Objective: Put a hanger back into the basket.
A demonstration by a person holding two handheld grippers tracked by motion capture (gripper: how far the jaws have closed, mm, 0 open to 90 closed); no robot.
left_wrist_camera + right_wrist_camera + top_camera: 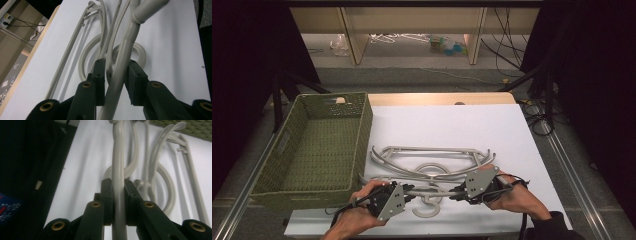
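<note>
A grey plastic hanger (432, 189) lies across the near part of the white table (492, 130), its hook (427, 209) toward the front edge. My left gripper (409, 190) holds its left arm and my right gripper (455, 193) holds its right arm, so the two face each other. In the left gripper view the jaws (116, 75) stand close on either side of the hanger's arm (127, 37). In the right gripper view the pads (118, 192) press on the hanger's thin bar (118, 150) from both sides. A second grey hanger (432, 150) lies just beyond.
A green woven basket (364, 125) with nothing in it stands at the left of the table, close to the hangers' left ends. The second hanger (72, 47) and its hook ring lie beside the held one. Black cables trail on the floor at the right.
</note>
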